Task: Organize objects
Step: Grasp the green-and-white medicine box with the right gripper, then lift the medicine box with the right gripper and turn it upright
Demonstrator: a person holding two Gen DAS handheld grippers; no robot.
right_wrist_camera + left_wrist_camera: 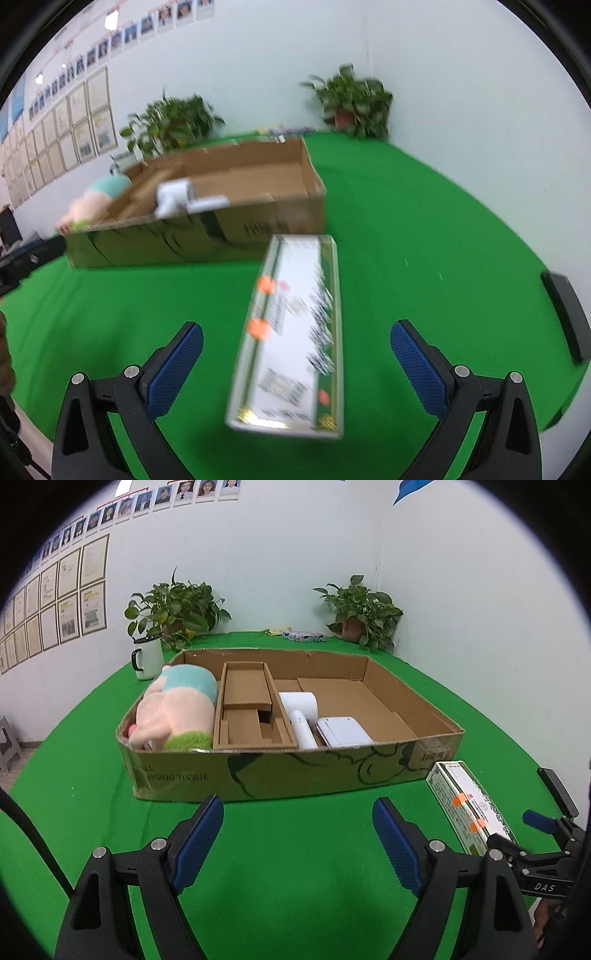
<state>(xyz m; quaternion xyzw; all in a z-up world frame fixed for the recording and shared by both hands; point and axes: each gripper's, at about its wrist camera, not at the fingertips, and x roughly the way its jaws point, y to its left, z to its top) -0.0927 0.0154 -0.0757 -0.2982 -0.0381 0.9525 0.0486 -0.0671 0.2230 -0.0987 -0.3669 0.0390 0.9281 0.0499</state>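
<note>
Broadly, a green-covered table carries everything, with a shallow cardboard tray set toward its far side. Inside the tray, from the left: a plush toy, a cardboard insert, a white handled device and a flat white box; the tray's right part lies bare.

On the cloth just before the tray's right front corner lies a long white-and-green carton with two orange stickers. Its long axis runs from the right hand-held gripper away toward the tray, the far end close to the tray wall. That gripper's jaws stand wide apart on either side of the carton's near half, pads clear of it.

The left hand-held gripper is likewise spread open over bare cloth, holding nothing.

Only the left wrist view shows a white mug beside the tray's far left corner and the tray's contents sharply; the right wrist view is motion-blurred but alone shows the carton's full length. Two potted plants stand at the back.
</note>
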